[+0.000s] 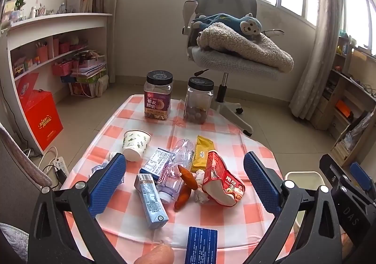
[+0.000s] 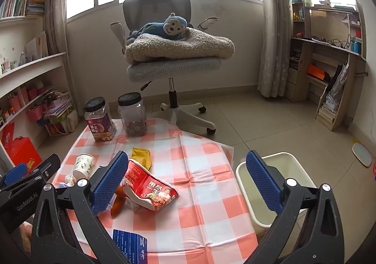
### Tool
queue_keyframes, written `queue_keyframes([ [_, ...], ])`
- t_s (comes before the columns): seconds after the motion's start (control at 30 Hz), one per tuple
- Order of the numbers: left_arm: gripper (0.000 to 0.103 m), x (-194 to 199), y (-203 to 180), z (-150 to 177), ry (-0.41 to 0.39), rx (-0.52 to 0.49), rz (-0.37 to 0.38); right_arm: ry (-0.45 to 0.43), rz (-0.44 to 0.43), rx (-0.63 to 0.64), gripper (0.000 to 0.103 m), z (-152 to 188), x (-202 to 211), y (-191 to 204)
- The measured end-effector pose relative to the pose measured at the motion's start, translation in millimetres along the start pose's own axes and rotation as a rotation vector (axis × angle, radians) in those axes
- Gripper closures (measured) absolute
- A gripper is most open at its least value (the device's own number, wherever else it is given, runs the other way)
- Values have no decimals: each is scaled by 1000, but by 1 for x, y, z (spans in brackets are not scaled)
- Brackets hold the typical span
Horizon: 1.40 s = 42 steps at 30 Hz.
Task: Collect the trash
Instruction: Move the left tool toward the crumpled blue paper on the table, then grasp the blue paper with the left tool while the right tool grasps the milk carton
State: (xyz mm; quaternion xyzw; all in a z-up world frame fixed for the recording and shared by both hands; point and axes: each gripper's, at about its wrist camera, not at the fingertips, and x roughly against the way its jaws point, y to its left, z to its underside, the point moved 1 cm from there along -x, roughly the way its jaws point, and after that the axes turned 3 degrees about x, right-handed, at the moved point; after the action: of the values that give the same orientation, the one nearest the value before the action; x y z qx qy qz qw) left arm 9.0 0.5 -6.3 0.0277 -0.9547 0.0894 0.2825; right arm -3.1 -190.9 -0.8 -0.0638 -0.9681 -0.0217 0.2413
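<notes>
A pile of trash lies on the checked tablecloth (image 1: 211, 214): a red snack bag (image 1: 221, 181), a crushed clear bottle (image 1: 175, 170), a blue carton (image 1: 150, 200), a second carton (image 1: 156, 163), a yellow packet (image 1: 202, 153), a paper cup (image 1: 136, 144), orange peel (image 1: 186, 185) and crumpled tissue (image 1: 201, 196). My left gripper (image 1: 184, 181) is open above the pile, holding nothing. My right gripper (image 2: 188, 184) is open and empty, with the red bag (image 2: 150, 188) by its left finger. A cream bin (image 2: 268, 188) stands on the floor right of the table.
Two black-lidded nut jars (image 1: 158, 96) (image 1: 198, 100) stand at the table's far edge. A dark blue box (image 1: 202, 245) lies at the near edge. An office chair (image 1: 225, 52) with a blanket and plush monkey is behind the table. Shelves line both walls.
</notes>
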Motion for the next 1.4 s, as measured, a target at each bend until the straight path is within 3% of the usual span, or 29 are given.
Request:
queue_keyframes([
  [0.7,6,-8,5,1,26,7,-11,39,-14,4,7,1,-6,5],
  [0.93,6,-29,37,-20,75,34,-119,117,-30,32,7,2,-16,4],
  [1.0,6,-45,61,-33,146,43,-156,166,-50,26,7,4,-23,2],
  [1.1,6,-85,105,-37,342,71,-186,234,-100,1,7,6,-36,-3],
  [1.17,6,-124,134,-15,514,165,-195,274,-129,-12,7,9,-43,-7],
  [1.27,6,-151,174,10,615,269,-271,331,-137,36,7,16,-56,-1],
  [1.4,6,-172,205,26,658,447,-251,363,-127,78,7,21,-68,8],
])
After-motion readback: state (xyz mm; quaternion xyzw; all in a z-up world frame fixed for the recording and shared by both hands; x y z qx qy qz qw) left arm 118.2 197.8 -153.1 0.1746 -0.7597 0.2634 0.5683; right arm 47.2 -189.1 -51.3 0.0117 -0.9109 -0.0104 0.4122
